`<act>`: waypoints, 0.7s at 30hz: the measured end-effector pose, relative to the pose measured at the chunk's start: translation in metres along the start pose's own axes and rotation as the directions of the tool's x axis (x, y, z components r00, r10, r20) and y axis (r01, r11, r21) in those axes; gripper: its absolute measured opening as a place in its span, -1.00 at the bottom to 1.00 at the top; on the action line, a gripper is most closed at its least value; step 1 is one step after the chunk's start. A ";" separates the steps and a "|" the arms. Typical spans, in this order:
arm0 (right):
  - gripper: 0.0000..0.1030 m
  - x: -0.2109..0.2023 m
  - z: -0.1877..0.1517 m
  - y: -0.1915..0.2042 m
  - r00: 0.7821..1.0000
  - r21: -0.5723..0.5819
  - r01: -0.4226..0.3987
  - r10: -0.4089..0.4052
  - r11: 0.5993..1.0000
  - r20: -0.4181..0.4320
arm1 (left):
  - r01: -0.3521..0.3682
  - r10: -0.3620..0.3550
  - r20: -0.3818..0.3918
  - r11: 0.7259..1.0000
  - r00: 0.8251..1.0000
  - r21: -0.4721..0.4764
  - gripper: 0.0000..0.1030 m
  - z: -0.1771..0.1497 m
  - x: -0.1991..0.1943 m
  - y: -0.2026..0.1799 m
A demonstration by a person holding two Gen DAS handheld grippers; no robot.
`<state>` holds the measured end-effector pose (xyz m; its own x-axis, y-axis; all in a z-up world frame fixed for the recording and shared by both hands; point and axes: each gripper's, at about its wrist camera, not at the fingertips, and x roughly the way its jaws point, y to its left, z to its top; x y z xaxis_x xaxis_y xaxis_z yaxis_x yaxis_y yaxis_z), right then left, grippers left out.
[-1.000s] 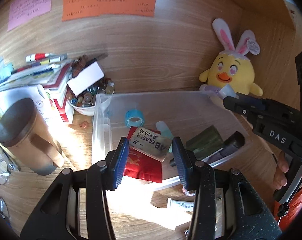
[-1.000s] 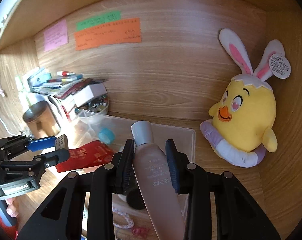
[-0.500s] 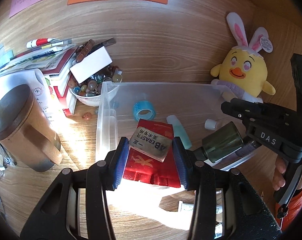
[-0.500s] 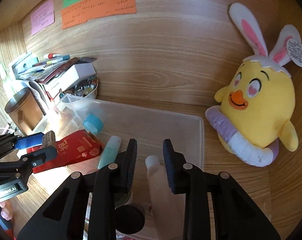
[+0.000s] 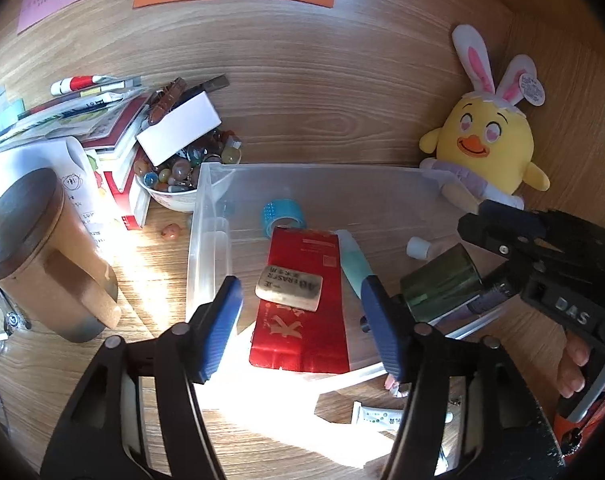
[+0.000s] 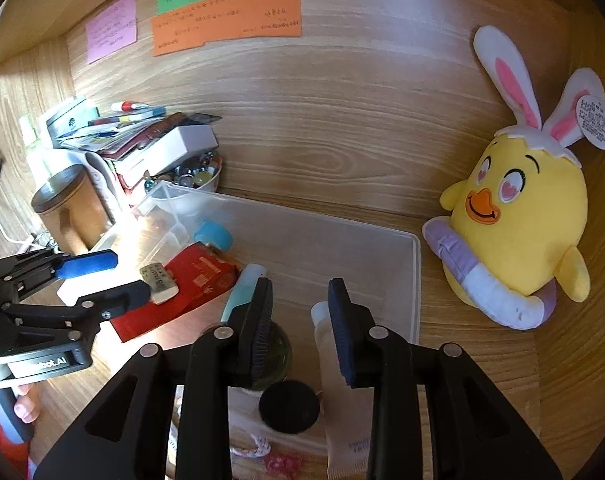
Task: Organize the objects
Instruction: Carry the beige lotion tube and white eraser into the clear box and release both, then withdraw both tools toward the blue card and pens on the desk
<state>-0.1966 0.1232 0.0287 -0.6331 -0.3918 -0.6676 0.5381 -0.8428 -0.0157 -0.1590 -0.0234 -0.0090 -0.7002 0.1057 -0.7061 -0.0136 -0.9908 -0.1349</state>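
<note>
A clear plastic bin [image 5: 210,236] [image 6: 414,280] lies on the wooden desk. In it are a red packet [image 5: 302,312] [image 6: 190,280], a grey eraser [image 5: 289,287] [image 6: 158,279] lying on the packet, a blue tape roll [image 5: 283,213], a teal tube [image 5: 354,264], a dark green jar [image 5: 442,282] and a pale tube [image 6: 326,328]. My left gripper [image 5: 300,312] is open above the eraser. My right gripper [image 6: 300,320] is open, with the pale tube lying under its right finger.
A yellow bunny-eared plush [image 6: 518,216] sits right of the bin. A bowl of beads [image 5: 174,176], stacked books and boxes [image 5: 102,128] and a brown lidded mug [image 5: 34,256] stand to the left. A small white tube [image 5: 386,416] lies in front of the bin.
My left gripper opened and let the eraser drop onto the red packet. My right gripper let go of the pale tube, which now lies in the bin, and drew back.
</note>
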 end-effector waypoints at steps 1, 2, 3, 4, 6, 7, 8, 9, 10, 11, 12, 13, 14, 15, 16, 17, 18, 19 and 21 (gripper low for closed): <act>-0.37 -0.004 -0.001 0.001 1.000 -0.003 0.000 0.000 1.000 0.006 | -0.005 0.005 0.002 1.000 1.000 0.003 0.25 0.000 -0.001 -0.001; -0.32 -0.007 -0.002 0.001 1.000 -0.004 0.000 0.000 1.000 0.011 | -0.008 0.008 0.003 1.000 1.000 0.004 0.26 0.000 -0.003 -0.002; -0.27 -0.011 -0.003 0.001 1.000 -0.009 -0.002 0.003 1.000 0.017 | -0.007 0.007 0.005 1.000 1.000 0.004 0.31 0.000 -0.005 -0.003; -0.25 -0.016 -0.004 0.002 1.000 -0.011 -0.004 0.004 1.000 0.024 | -0.002 0.002 0.008 1.000 1.000 0.003 0.38 0.000 -0.008 -0.003; -0.11 -0.025 -0.007 0.002 0.999 -0.014 -0.007 0.008 1.000 0.035 | 0.003 -0.003 0.024 1.000 1.000 -0.001 0.53 -0.001 -0.017 -0.004; -0.07 -0.030 -0.009 0.002 0.999 -0.015 -0.010 0.011 1.000 0.043 | 0.000 0.000 0.034 1.000 0.999 0.002 0.62 -0.002 -0.022 -0.005; -0.01 -0.036 -0.011 0.002 0.999 -0.016 -0.010 0.011 1.000 0.053 | -0.005 0.005 0.044 1.000 0.999 0.007 0.66 -0.004 -0.026 -0.007; 0.06 -0.042 -0.014 0.002 0.998 -0.020 -0.010 0.011 1.000 0.060 | -0.013 0.012 0.054 1.000 0.998 0.015 0.74 -0.005 -0.031 -0.009; 0.10 -0.046 -0.016 0.002 0.998 -0.023 -0.009 0.010 1.000 0.065 | -0.020 0.019 0.063 1.000 0.998 0.022 0.79 -0.007 -0.036 -0.011; 0.18 -0.052 -0.019 0.002 0.997 -0.028 -0.007 0.009 1.000 0.073 | -0.026 0.024 0.071 0.999 0.997 0.031 0.81 -0.010 -0.041 -0.013; 0.28 -0.057 -0.023 0.002 0.997 -0.031 -0.005 0.008 1.000 0.079 | -0.029 0.026 0.074 0.999 0.997 0.038 0.84 -0.012 -0.044 -0.014; 0.33 -0.060 -0.026 0.002 0.996 -0.034 -0.004 0.007 0.999 0.085 | -0.031 0.028 0.076 0.998 0.997 0.047 0.86 -0.015 -0.048 -0.016; 0.41 -0.064 -0.029 0.002 0.996 -0.037 -0.003 0.007 0.999 0.090 | -0.033 0.029 0.078 0.998 0.997 0.056 0.87 -0.017 -0.051 -0.018; 0.49 -0.067 -0.032 0.001 0.996 -0.040 -0.002 0.006 0.999 0.093 | -0.036 0.030 0.078 0.997 0.996 0.067 0.89 -0.021 -0.054 -0.021; 0.52 -0.071 -0.037 0.001 0.996 -0.047 -0.001 0.006 0.999 0.094 | -0.038 0.032 0.077 0.996 0.996 0.078 0.89 -0.025 -0.056 -0.024; 0.60 -0.074 -0.040 0.001 0.995 -0.052 -0.001 0.006 0.999 0.095 | -0.041 0.035 0.076 0.995 0.997 0.090 0.90 -0.028 -0.058 -0.026; 0.61 -0.077 -0.045 0.002 0.995 -0.058 0.003 0.002 0.998 0.096 | -0.046 0.038 0.073 0.993 0.997 0.105 0.90 -0.033 -0.060 -0.029; 0.61 -0.079 -0.049 0.001 0.996 -0.061 0.005 0.001 0.998 0.093 | -0.047 0.039 0.072 0.993 0.997 0.113 0.91 -0.036 -0.061 -0.031; 0.62 -0.083 -0.058 -0.001 0.996 -0.062 0.005 0.001 0.998 0.085 | -0.047 0.039 0.064 0.990 0.997 0.129 0.92 -0.045 -0.063 -0.036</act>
<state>-0.1125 0.1775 0.0412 -0.6775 -0.4222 -0.6023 0.5686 -0.8200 -0.0649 -0.0819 0.0094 0.0091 -0.7445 0.0609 -0.6649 -0.0726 -0.9973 -0.0101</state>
